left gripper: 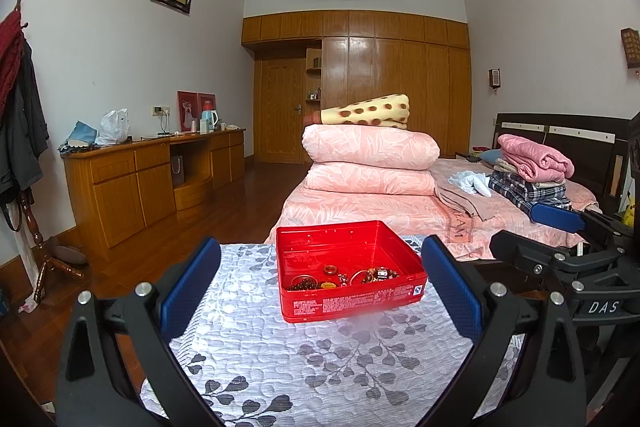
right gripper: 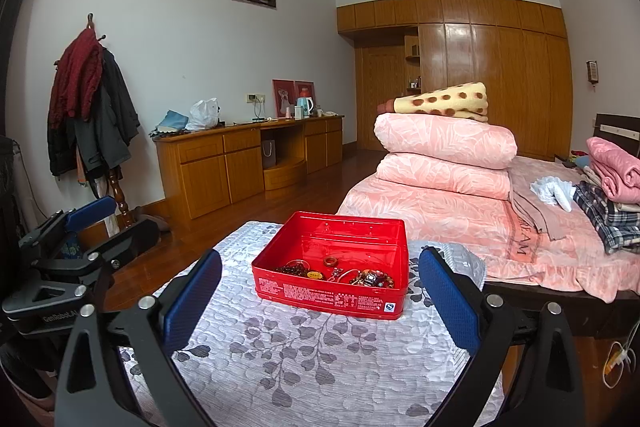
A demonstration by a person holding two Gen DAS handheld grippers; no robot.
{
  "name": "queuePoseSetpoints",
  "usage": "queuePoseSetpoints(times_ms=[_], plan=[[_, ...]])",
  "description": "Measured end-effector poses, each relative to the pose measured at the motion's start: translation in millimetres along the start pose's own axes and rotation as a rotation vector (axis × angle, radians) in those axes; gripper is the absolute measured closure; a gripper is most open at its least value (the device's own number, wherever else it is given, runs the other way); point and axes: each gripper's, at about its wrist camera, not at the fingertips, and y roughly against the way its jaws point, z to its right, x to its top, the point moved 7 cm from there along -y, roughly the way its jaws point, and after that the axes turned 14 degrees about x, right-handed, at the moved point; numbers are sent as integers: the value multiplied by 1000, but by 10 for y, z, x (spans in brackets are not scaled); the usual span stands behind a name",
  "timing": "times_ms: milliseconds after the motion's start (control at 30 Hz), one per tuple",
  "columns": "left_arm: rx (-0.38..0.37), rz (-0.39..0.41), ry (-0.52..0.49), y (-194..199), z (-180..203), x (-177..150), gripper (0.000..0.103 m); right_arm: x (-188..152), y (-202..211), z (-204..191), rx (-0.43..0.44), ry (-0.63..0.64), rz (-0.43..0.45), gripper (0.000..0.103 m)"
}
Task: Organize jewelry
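Observation:
An open red tin box [left gripper: 348, 301] stands on a table with a grey leaf-pattern cloth [left gripper: 304, 359]. Inside lie several jewelry pieces [left gripper: 344, 277]: dark bead strings, rings, bangles. My left gripper [left gripper: 320, 287] is open and empty, held back from the box, its blue pads wide on either side of it. In the right wrist view the same box [right gripper: 332, 291] with the jewelry [right gripper: 340, 273] sits on the cloth [right gripper: 312, 359]; my right gripper [right gripper: 320, 291] is open and empty, short of the box. Each gripper shows in the other's view: right [left gripper: 568, 239], left [right gripper: 76, 231].
A bed [left gripper: 400, 211] with folded pink quilts stands just behind the table. A wooden desk [left gripper: 156, 171] lines the left wall, with a coat rack [right gripper: 96, 115] nearer. Wooden floor lies left of the table.

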Motion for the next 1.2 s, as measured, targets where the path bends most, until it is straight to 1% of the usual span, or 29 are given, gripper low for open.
queuePoseSetpoints(times_ms=[1200], plan=[[0, -1, 3, 13, -8, -6, 6, 7, -7, -20, 4, 2, 1, 6]])
